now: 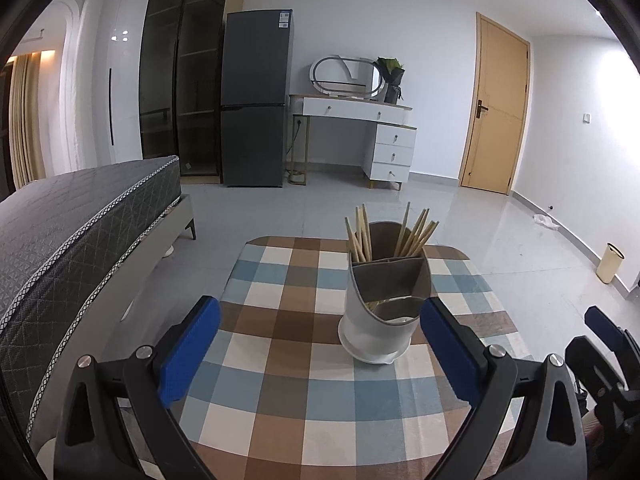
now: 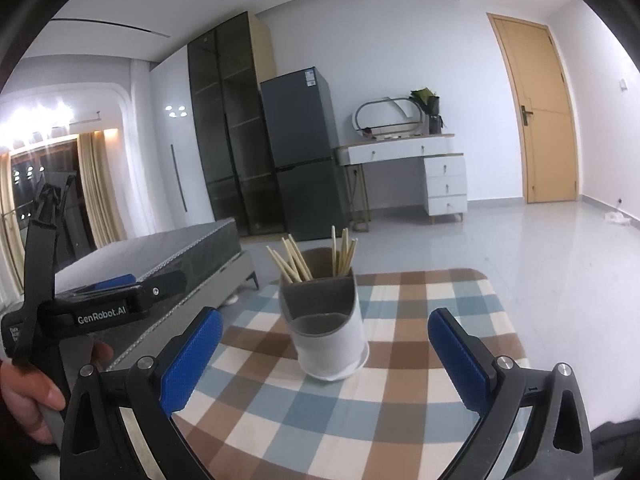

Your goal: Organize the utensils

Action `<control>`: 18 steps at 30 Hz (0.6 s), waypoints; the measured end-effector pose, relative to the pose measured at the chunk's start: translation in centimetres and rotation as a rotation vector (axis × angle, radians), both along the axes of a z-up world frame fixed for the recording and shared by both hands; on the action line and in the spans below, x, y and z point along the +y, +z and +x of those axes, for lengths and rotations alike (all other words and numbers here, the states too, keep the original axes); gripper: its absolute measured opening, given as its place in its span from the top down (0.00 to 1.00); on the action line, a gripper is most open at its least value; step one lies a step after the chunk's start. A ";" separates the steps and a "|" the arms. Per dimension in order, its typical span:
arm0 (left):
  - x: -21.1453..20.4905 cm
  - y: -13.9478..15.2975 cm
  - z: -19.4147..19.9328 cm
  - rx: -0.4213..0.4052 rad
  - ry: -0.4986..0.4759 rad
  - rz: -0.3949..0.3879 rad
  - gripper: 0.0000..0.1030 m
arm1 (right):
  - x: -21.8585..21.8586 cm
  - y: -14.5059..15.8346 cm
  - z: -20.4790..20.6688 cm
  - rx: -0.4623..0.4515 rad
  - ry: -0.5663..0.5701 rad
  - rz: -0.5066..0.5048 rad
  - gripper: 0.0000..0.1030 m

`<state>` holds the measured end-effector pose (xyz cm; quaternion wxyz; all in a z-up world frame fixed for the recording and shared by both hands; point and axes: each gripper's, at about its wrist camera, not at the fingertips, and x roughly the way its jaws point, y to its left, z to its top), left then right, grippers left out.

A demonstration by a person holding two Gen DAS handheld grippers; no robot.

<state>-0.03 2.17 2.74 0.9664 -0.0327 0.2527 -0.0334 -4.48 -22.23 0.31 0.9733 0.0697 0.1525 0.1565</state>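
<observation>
Left wrist view: left gripper [image 1: 320,354] jaws spread wide, empty; right gripper [image 2: 325,358] likewise. Just beyond the jaws, the holder [image 1: 386,304] stands on the desk [image 1: 280,396], chopsticks [image 1: 414,232] in its rear compartments. A careless push could topple it.

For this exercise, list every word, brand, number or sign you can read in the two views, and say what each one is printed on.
"GenRobot.AI": white lettering on the black body of the left gripper, seen in the right wrist view.
Sticker at the top of the fridge: too small to read in both views.
Nothing else carries legible text.
</observation>
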 end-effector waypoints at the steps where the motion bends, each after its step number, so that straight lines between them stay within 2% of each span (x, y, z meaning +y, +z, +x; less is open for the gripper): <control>1: 0.1 -0.1 0.0 0.002 0.003 -0.002 0.06 | 0.0 -0.1 0.1 0.003 -0.002 0.000 0.00; 13: 0.5 -0.9 0.3 0.030 0.002 -0.018 0.06 | 0.2 -0.4 0.4 0.019 -0.007 -0.011 0.00; 18: 1.1 -1.5 1.1 0.088 0.018 -0.047 0.06 | 0.0 -0.4 0.6 0.026 -0.014 -0.004 0.00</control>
